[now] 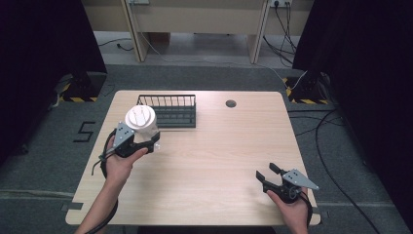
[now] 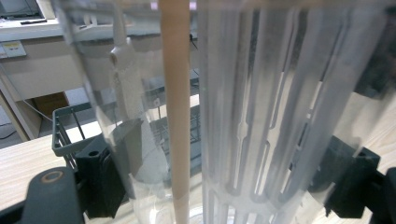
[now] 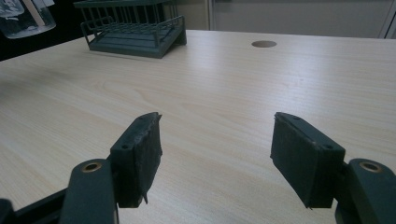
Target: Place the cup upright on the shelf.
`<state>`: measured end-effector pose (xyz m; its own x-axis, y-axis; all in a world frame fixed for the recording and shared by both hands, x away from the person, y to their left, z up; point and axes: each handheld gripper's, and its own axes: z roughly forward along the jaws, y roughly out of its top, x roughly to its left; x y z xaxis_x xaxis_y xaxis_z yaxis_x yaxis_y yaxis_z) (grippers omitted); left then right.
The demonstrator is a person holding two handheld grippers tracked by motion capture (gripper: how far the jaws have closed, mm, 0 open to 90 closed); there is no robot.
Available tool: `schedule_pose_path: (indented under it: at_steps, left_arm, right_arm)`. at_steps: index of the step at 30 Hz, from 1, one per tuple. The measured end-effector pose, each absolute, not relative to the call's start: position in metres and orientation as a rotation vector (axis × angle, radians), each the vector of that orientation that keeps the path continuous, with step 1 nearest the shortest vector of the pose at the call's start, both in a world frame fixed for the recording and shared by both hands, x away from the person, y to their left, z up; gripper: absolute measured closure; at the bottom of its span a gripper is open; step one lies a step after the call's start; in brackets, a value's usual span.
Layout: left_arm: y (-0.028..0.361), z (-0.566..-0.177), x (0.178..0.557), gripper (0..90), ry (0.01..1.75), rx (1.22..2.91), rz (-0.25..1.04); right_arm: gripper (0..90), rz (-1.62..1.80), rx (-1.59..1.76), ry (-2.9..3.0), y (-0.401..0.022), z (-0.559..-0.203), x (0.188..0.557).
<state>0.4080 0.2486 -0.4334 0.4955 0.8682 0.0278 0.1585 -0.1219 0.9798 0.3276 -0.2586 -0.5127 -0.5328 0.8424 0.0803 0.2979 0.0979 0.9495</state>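
On the table (image 1: 219,161), the rack (image 1: 168,110) sits upper left of centre. The cup (image 1: 141,122) overlaps the rack's left front corner, held in the left gripper (image 1: 155,142). The right gripper (image 1: 265,173) is lower right, the hole (image 1: 231,103) near the far edge.

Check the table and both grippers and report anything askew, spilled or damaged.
Nothing spilled. One oddity: the inner edge of a pad on the right gripper looks ragged and frayed. The left gripper holds a clear container, and the dark rack sits squarely on the table.
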Motion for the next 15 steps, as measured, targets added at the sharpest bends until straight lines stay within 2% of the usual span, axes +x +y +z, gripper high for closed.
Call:
schedule_pose_path:
  at_steps: [15]
  left_arm:
    - [0.241, -0.422, 0.427, 17.4, 0.893, 1.616, 0.781]
  right_arm:
    - [34.0, 1.447, 1.114, 1.887, -0.259, -0.513, 0.328]
